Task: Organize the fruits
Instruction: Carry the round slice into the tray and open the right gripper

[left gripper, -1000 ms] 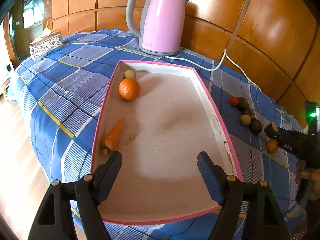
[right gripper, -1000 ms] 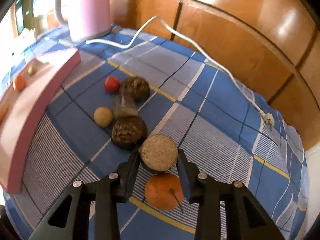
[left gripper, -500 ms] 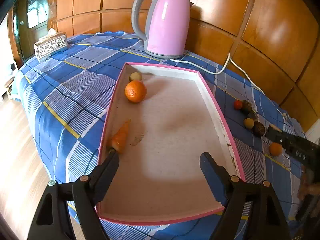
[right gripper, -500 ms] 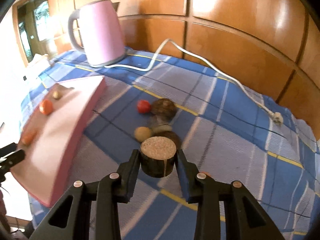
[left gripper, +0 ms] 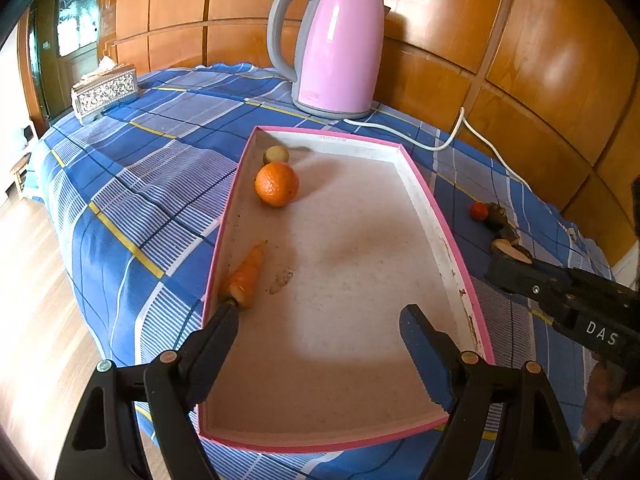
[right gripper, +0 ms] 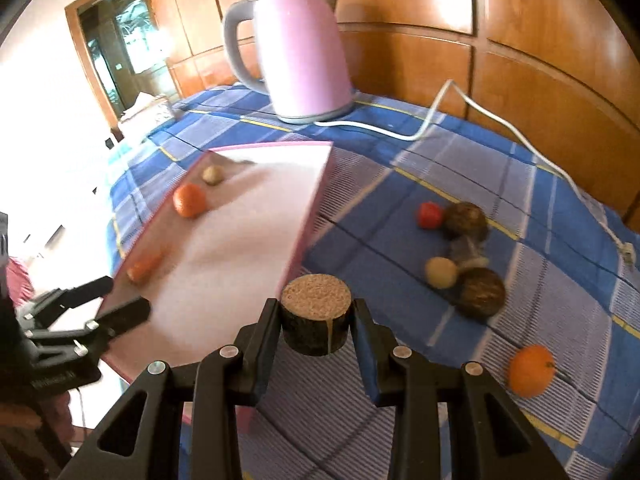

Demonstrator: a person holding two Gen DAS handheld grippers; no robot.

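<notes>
A pink-rimmed tray (left gripper: pixel 436 216) holds an orange (left gripper: pixel 277 184), a small yellowish fruit (left gripper: pixel 276 154) and a carrot (left gripper: pixel 246 272) along its left side. My left gripper (left gripper: pixel 318 340) is open and empty over the tray's near end. My right gripper (right gripper: pixel 316 332) is shut on a dark cut half-fruit with a tan face (right gripper: pixel 316 312), held above the cloth beside the tray's right wall (right gripper: pixel 304 216). It also shows in the left wrist view (left gripper: pixel 516 268). On the cloth lie a red fruit (right gripper: pixel 430 215), two dark round fruits (right gripper: pixel 466 220) (right gripper: pixel 480 292), a yellowish one (right gripper: pixel 440 273) and an orange (right gripper: pixel 531 370).
A pink electric kettle (left gripper: pixel 336 48) stands behind the tray, its white cord (right gripper: pixel 500 120) running right across the blue checked tablecloth (left gripper: pixel 132 184). A patterned tissue box (left gripper: pixel 105 92) sits far left. Wood panelling (left gripper: pixel 520 60) backs the table; floor lies beyond the left edge.
My right gripper has lifted the half-fruit off the cloth and swung it left toward the tray. My left gripper has drawn back a little over the tray's near end, staying open.
</notes>
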